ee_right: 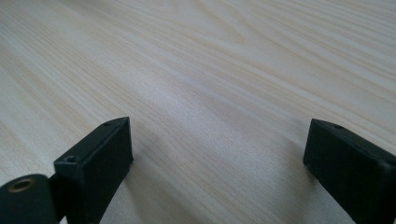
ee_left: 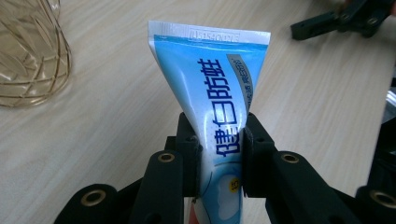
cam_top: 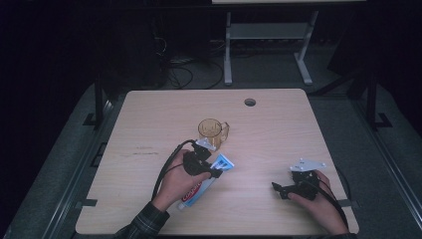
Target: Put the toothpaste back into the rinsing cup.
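Blue toothpaste tube (ee_left: 219, 107) sits clamped mid-body in the left gripper (ee_left: 219, 156); lift gently, avoid squeezing; right gripper (ee_right: 217, 154) rests open, nearby cup (cam_top: 212, 130) waits.

Toothpaste tube (ee_left: 219, 88): light blue and white, dark blue characters, grey band, red toward the cap end.
Mug (cam_top: 213, 131): clear amber, ribbed, at 12 o'clock from the tube.
Table (cam_top: 278, 134): pale wood, fine straight grain.
Left gripper (ee_left: 219, 154), right gripper (ee_right: 217, 154): matte black, brass-coloured rivets.
Sleeve (cam_top: 144, 224): dark plaid.
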`<state>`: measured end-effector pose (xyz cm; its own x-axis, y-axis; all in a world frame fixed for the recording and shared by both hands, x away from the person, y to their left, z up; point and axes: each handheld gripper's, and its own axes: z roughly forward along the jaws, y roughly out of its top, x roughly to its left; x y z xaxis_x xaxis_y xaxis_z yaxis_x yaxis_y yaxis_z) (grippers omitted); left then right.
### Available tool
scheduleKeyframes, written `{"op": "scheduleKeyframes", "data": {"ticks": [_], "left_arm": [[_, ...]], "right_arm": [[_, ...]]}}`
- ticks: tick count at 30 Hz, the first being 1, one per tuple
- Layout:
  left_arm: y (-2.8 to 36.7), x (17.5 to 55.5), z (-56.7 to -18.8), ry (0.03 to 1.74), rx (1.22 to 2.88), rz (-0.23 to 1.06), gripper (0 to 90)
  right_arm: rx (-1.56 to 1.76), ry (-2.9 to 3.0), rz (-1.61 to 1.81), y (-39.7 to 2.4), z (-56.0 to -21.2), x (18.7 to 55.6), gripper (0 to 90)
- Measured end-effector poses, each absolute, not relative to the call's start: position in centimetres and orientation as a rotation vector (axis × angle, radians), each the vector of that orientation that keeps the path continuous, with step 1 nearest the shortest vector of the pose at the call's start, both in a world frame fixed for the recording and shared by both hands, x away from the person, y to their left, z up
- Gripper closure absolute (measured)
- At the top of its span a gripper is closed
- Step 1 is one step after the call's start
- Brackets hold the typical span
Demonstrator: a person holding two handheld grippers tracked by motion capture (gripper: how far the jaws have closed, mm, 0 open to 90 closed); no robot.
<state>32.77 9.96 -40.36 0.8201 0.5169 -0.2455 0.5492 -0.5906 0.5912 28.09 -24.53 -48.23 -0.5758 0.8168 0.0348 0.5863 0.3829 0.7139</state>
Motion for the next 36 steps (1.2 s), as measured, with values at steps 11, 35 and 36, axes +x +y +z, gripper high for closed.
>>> {"op": "scheduleKeyframes", "data": {"ticks": [11,35,36], "left_arm": [[11.9,32.6,-38.4,0.713,2.193,-0.094,72.6],[14.9,32.6,-35.9,0.531,1.977,0.007,72.4],[14.9,32.6,-35.8,0.531,1.968,0.012,72.4]], "right_arm": [[1.225,2.324,1.002,-24.5,-48.2,28.1,7.2],[1.223,2.324,1.002,-24.5,-48.2,28.1,7.2],[1.223,2.324,1.002,-24.5,-48.2,28.1,7.2]]}}
